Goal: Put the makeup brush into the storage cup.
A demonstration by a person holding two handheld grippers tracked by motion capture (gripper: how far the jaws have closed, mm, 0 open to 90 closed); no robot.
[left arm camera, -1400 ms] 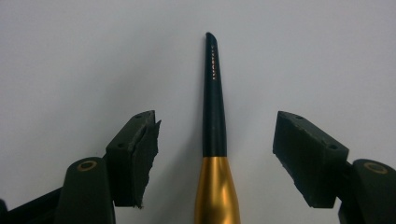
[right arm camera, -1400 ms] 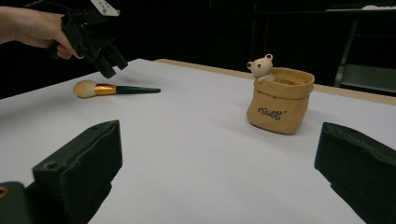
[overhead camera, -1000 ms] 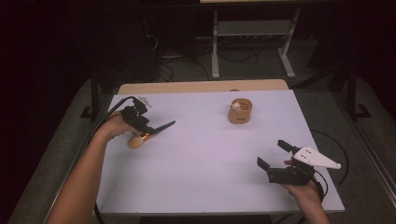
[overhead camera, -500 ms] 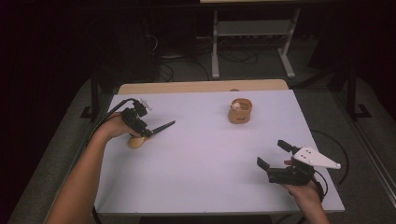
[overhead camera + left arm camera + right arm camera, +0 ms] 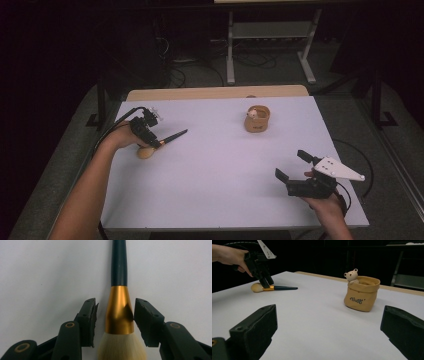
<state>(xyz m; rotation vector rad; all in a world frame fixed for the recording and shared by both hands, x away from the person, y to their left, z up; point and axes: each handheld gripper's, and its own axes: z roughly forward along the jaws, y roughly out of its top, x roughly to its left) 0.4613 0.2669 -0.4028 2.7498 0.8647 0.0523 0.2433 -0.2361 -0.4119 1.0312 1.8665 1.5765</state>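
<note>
The white table [image 5: 215,165] took up most of the high view, its top bare apart from a few things spread well apart. A strip of pale wood [image 5: 215,93] ran along its far edge.

The person's left forearm [image 5: 87,192] reached in from the bottom left of that view, the hand closed round the left gripper [image 5: 156,145] near the table's left side. The right gripper [image 5: 292,165] sat low over the table's near right corner, its grey three-cornered plate [image 5: 337,168] on top. In the right gripper view its two black jaws stood wide apart with nothing between them, released.

A tan pouch-shaped pot [image 5: 257,120] with a small bear figure [image 5: 352,275] at its rim stood upright toward the far middle of the table, well apart from both grippers.

The makeup brush [image 5: 119,315] lay flat on the table at the left, its cream bristle head toward the person and its dark handle [image 5: 175,136] pointing toward the table's middle. In the left gripper view the left gripper's jaws straddled the gold ferrule [image 5: 119,312]: the right jaw touched the ferrule's edge, while a narrow gap showed between the left jaw and the metal, so the jaws were open around the brush and not clenched on it.
</note>
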